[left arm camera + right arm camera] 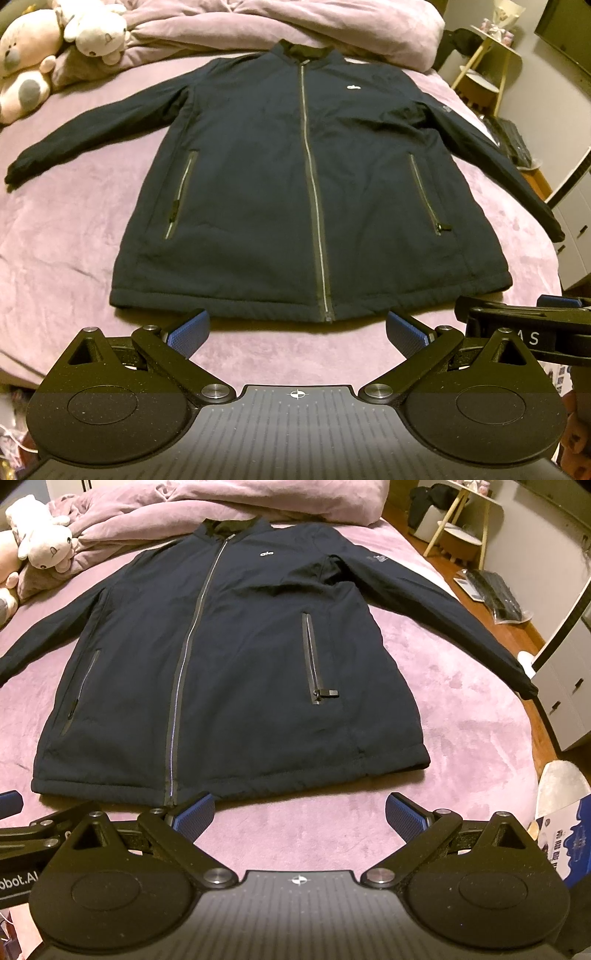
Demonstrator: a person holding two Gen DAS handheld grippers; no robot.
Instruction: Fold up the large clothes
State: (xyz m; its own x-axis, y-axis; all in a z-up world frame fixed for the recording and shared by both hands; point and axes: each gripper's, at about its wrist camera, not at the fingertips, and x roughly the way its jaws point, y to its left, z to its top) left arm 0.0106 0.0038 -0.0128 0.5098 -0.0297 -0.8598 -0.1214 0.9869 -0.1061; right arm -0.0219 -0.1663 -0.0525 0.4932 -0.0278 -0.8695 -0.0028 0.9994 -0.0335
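A dark navy zip-up jacket (295,166) lies flat and face up on the pink bed cover, zipper closed, both sleeves spread out to the sides, collar at the far end. In the right wrist view the same jacket (229,664) fills the left and middle. My left gripper (297,328) hovers open just short of the jacket's hem near the zipper's bottom end, nothing between its blue pads. My right gripper (300,810) is open too, held just short of the hem's right half. Each gripper shows at the edge of the other's view.
Plush toys (55,40) and a bunched pink duvet (277,26) lie at the head of the bed. The bed's right edge (532,760) drops to a wooden floor with a white cabinet (569,686), a stool and a dark bag.
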